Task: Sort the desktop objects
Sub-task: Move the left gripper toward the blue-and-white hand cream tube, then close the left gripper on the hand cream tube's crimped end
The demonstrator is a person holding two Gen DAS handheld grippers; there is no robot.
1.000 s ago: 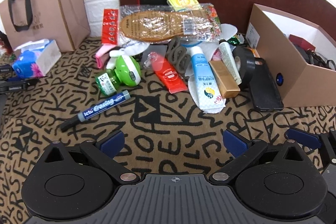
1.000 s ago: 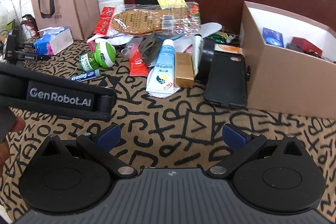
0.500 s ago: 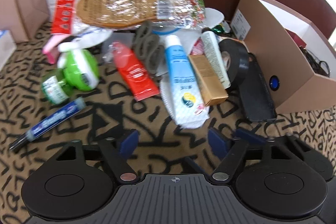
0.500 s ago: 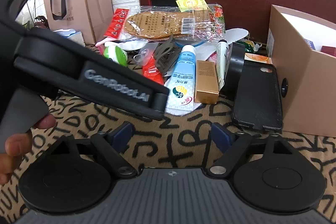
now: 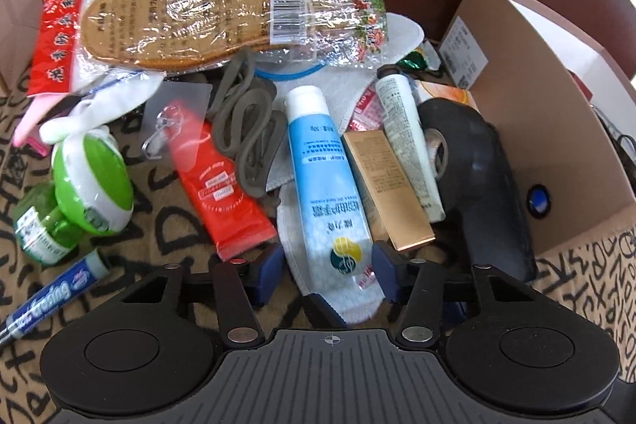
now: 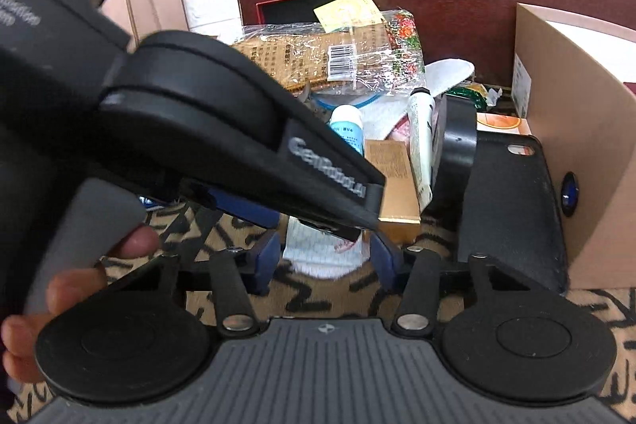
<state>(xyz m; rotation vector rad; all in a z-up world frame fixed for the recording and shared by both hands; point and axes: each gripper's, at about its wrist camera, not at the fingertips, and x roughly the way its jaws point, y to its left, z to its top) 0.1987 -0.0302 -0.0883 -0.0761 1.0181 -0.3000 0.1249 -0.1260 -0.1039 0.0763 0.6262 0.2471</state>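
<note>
A pile of small items lies on the lettered cloth. The crimped end of a blue tube (image 5: pixel 326 185), with the white insole (image 5: pixel 338 301) under it, is between the fingers of my left gripper (image 5: pixel 328 275). The jaws are closing and I see no pad pressing on it. A red tube (image 5: pixel 218 185) lies on its left and a gold box (image 5: pixel 385 185) on its right. My right gripper (image 6: pixel 326 259) sits just behind, also closing, with the white insole's tip (image 6: pixel 318 253) between its fingers. The left gripper's housing (image 6: pixel 198 114) hides the left half of the right wrist view.
A black phone case (image 5: pixel 497 205) and a tape roll (image 5: pixel 449 130) lie against an open cardboard box (image 5: pixel 536 126) on the right. A bagged insole pack (image 5: pixel 218 18) lies at the back. A green-and-white gadget (image 5: pixel 91 181), green bottle (image 5: pixel 39 229) and marker (image 5: pixel 51 297) are at the left.
Both grippers have moved forward and down toward the pile, and their jaws have narrowed. The left one has come over the blue tube's end and now fills the right wrist view.
</note>
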